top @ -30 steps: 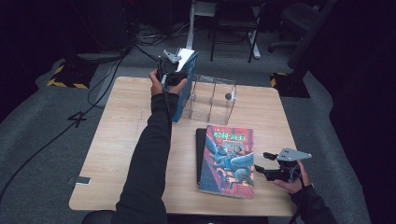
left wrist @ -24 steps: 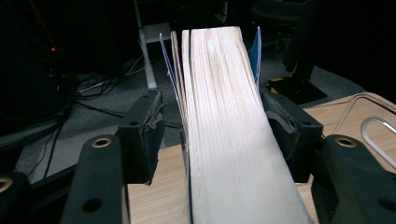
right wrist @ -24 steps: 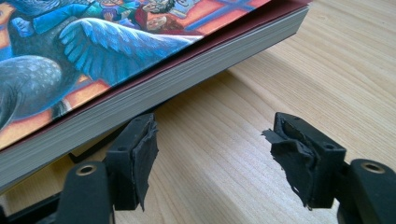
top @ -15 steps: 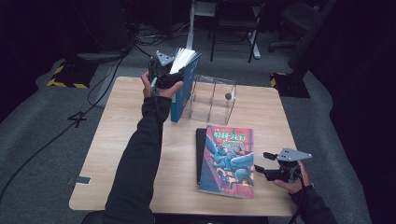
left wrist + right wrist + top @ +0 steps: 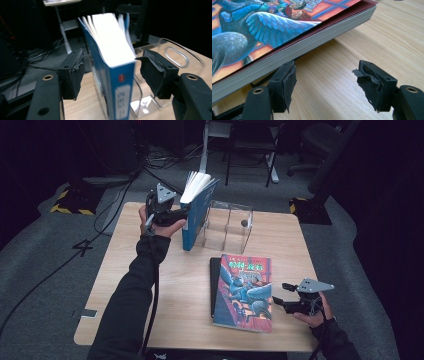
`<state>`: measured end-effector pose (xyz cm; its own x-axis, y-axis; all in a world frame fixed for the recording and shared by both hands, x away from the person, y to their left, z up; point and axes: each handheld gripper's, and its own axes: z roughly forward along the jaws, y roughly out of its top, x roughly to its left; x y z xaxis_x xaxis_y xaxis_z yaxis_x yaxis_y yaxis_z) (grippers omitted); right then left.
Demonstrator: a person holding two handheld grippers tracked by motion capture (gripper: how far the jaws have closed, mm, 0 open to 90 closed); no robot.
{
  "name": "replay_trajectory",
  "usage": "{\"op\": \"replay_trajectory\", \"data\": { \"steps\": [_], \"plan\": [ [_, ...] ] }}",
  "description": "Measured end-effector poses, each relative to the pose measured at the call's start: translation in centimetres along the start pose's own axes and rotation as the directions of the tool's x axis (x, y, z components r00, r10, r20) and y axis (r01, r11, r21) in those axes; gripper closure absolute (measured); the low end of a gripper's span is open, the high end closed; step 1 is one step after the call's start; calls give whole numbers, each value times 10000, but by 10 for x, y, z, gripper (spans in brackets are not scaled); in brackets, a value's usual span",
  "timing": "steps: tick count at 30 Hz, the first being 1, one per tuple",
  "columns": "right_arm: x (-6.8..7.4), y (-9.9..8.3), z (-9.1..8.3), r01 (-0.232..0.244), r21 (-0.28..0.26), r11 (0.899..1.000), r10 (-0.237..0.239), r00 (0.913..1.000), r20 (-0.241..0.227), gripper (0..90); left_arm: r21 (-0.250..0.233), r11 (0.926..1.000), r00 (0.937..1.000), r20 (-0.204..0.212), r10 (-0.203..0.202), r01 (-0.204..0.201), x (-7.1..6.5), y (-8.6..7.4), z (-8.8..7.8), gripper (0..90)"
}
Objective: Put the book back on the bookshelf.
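Left gripper [image 5: 176,215] now open around blue book [image 5: 196,215]

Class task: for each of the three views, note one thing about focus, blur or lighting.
High view: the wooden table is lit and the surrounding room is dark. Left gripper view: the blue book is soft with blur. Right gripper view: the illustrated book is sharp, casting a shadow on the wood.

The blue book [image 5: 197,210] stands upright on its bottom edge at the bench's [image 5: 165,285] eleven o'clock, spine toward the person, white pages fanning open on top, leaning against the clear acrylic holder [image 5: 227,227].
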<state>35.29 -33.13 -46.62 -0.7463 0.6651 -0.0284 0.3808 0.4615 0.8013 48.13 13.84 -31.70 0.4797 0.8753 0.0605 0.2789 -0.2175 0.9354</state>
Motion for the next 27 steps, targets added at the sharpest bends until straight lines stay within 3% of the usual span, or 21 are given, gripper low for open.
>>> {"op": "replay_trajectory", "data": {
  "steps": [7, 9, 19, 22, 23, 26, 27],
  "plan": [
    [2, 1, 1, 41, 53, 10000, -41, 10000, 1, 317, 292, 9976, 9976, 317, 623, -632, -5, -14, -13, 344],
    [3, 1, 1, 27, 67, 10000, -28, 10000, 38, 316, 397, 9943, 9945, 394, 972, -987, -7, -19, -18, 343],
    [5, 3, -2, 60, -4, 10000, -60, 10000, 60, 309, 955, 9788, 9763, 1369, 1675, -1813, -20, -55, -33, 311],
    [7, 4, -3, 97, 9, 10000, -97, 10000, 19, 309, 1441, 9639, 9633, 1829, 1965, -2240, -29, -77, -36, 292],
    [7, 4, -3, 97, 9, 10000, -97, 10000, 19, 309, 1441, 9639, 9633, 1829, 1965, -2240, -29, -77, -36, 285],
    [7, 4, -3, 167, 40, 9999, -167, 9999, -4, 309, 1819, 9429, 9457, 2225, 2369, -2790, -41, -97, -39, 273],
    [8, 4, -3, 173, 41, 9998, -173, 9998, -11, 308, 1832, 9398, 9389, 2467, 2400, -2884, -45, -102, -40, 272]
  ]
}}
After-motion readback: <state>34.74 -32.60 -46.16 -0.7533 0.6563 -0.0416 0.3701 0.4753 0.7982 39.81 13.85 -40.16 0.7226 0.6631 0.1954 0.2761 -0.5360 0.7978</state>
